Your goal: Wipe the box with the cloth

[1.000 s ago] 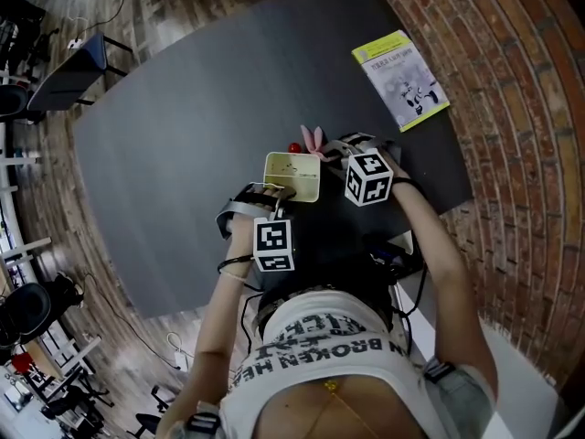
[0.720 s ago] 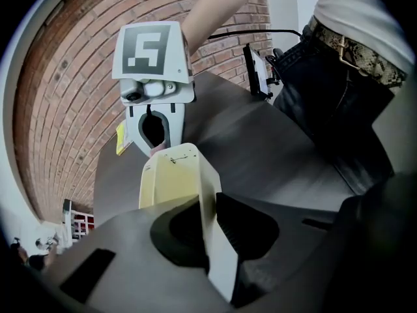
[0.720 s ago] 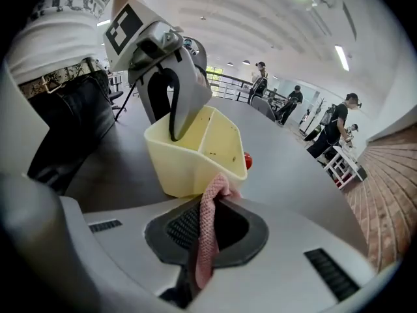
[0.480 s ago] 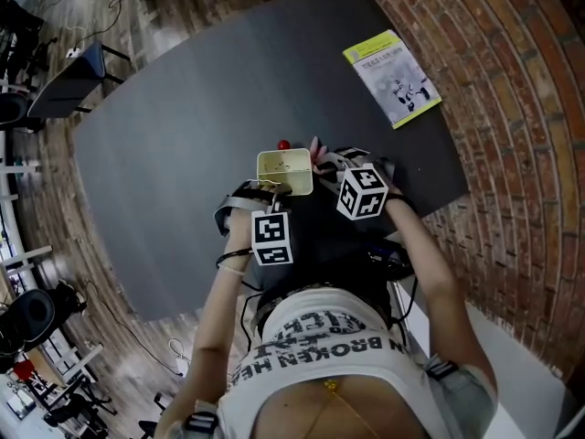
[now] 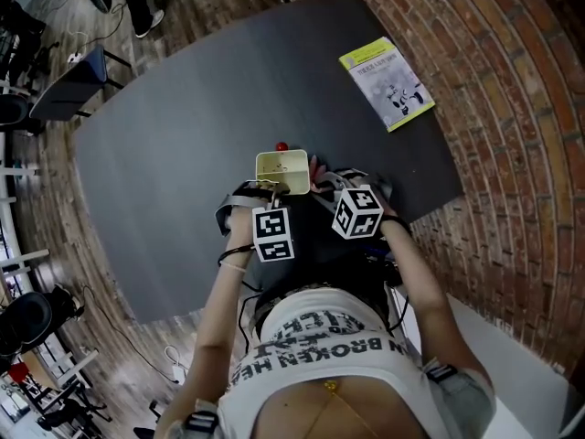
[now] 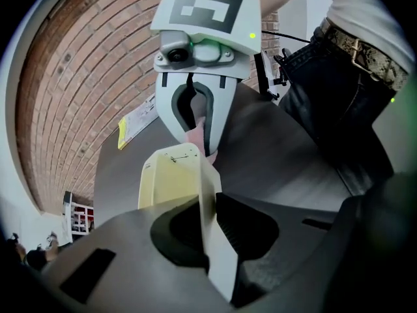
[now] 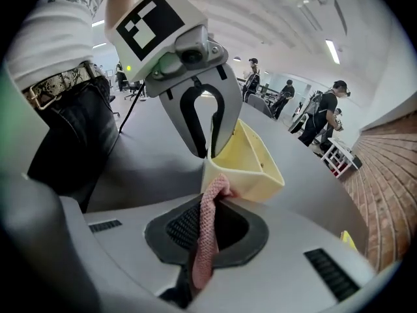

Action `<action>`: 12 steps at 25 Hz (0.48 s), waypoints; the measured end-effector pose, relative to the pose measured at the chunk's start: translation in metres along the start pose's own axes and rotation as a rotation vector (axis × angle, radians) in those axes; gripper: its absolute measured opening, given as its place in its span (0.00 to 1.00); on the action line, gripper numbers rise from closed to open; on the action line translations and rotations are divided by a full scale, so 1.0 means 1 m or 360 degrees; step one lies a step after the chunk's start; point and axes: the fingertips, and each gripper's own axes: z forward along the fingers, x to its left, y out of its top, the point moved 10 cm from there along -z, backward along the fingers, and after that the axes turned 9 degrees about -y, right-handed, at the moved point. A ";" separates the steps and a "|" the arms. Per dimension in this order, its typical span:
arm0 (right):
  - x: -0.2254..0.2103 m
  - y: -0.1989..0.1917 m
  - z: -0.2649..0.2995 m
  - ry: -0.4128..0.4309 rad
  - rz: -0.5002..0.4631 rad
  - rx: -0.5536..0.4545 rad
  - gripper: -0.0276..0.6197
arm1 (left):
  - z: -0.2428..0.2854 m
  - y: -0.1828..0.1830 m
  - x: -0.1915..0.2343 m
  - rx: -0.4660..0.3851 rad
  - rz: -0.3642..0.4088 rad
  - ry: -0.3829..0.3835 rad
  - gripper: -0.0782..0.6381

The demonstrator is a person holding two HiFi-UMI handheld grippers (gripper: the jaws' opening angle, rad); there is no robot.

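Observation:
A pale yellow open box (image 5: 283, 172) sits on the dark table (image 5: 183, 135) close to the person. My left gripper (image 5: 270, 190) holds its near wall; in the left gripper view the jaws (image 6: 212, 201) have just closed on that thin wall of the box (image 6: 171, 175). My right gripper (image 5: 327, 177) is at the box's right side, shut on a pink cloth (image 5: 315, 165). The right gripper view shows the cloth (image 7: 207, 230) pinched between the jaws (image 7: 208, 201), its end touching the box's (image 7: 251, 165) outer corner.
A small red ball (image 5: 281, 146) lies just beyond the box. A yellow-green booklet (image 5: 387, 82) rests at the table's far right, near the brick wall (image 5: 512, 135). Chairs and cables stand on the wooden floor (image 5: 55, 199) to the left. People stand far off in the room (image 7: 326, 119).
My right gripper has drawn the cloth back along the box's right side, toward the person. The left gripper has stayed at the box's near wall. The red ball now shows clear of the box.

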 end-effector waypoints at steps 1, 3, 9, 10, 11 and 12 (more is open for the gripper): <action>0.002 0.001 -0.002 -0.0003 0.0018 -0.0005 0.07 | 0.000 0.000 0.000 0.0000 -0.0011 0.0006 0.18; 0.006 0.004 -0.005 -0.0017 0.0053 -0.0018 0.07 | 0.000 0.000 0.000 0.0001 -0.0036 0.0021 0.18; 0.009 0.006 -0.006 -0.0039 0.0120 -0.0018 0.07 | 0.001 0.004 -0.002 0.0022 -0.0121 0.0034 0.17; 0.010 0.006 -0.007 -0.0038 0.0128 -0.0020 0.07 | 0.001 0.004 -0.003 0.0026 -0.0145 0.0034 0.16; 0.011 0.006 -0.007 -0.0037 0.0137 -0.0026 0.07 | 0.001 0.005 -0.004 0.0028 -0.0174 0.0037 0.16; 0.012 0.007 -0.008 -0.0038 0.0150 -0.0035 0.07 | 0.002 0.005 -0.004 0.0027 -0.0207 0.0041 0.16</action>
